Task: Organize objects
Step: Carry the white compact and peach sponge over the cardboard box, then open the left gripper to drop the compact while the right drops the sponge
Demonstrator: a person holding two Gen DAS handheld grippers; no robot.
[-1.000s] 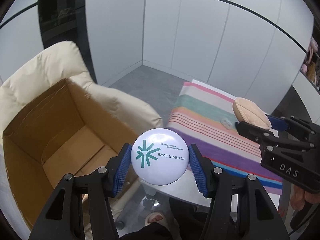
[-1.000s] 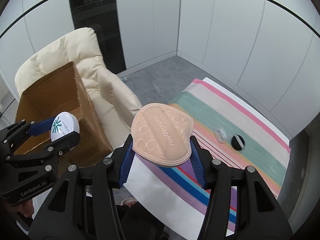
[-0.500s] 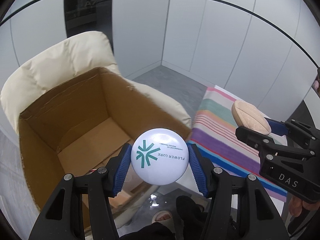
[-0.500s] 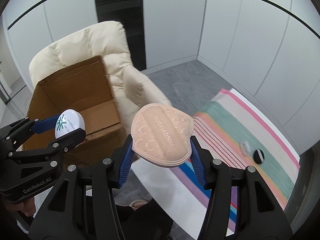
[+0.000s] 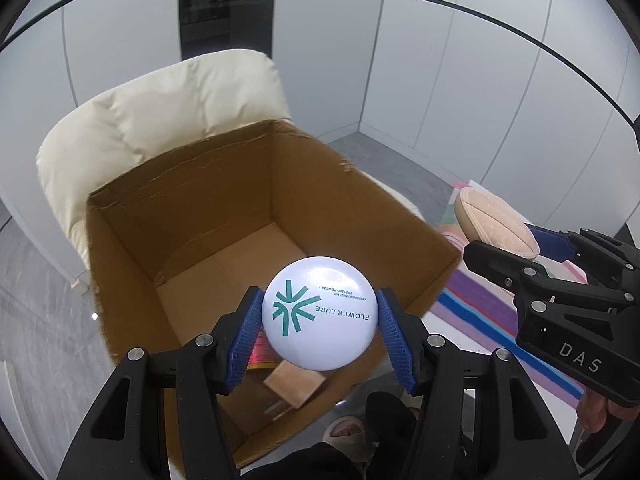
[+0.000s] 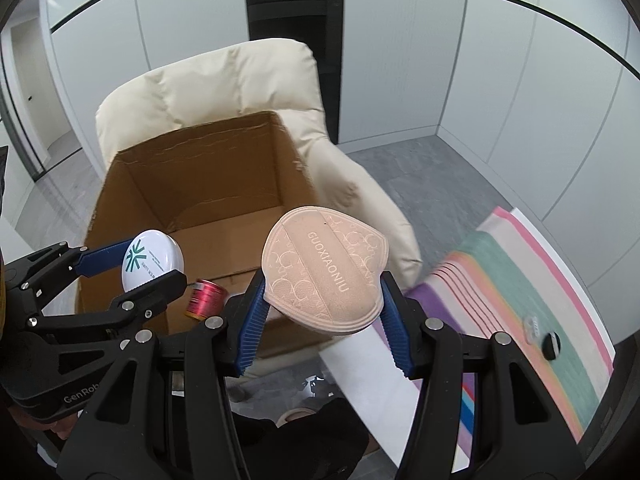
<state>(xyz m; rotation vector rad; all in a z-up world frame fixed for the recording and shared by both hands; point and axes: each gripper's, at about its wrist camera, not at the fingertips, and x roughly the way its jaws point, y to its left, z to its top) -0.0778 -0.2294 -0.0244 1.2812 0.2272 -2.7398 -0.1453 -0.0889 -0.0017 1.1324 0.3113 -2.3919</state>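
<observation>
Cardboard box (image 5: 256, 208) fills frame centre; left gripper (image 5: 320, 320) clamps white compact (image 5: 320, 312), right gripper (image 6: 322, 300) clamps beige puff (image 6: 324, 268): release low inside

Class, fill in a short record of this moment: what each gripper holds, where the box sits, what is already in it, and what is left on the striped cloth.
left gripper: shut on white compact
right gripper: shut on beige pad
cardboard box: open, on cream armchair
in box: red can, small tan block
on striped cloth: black disc, small clear item
</observation>
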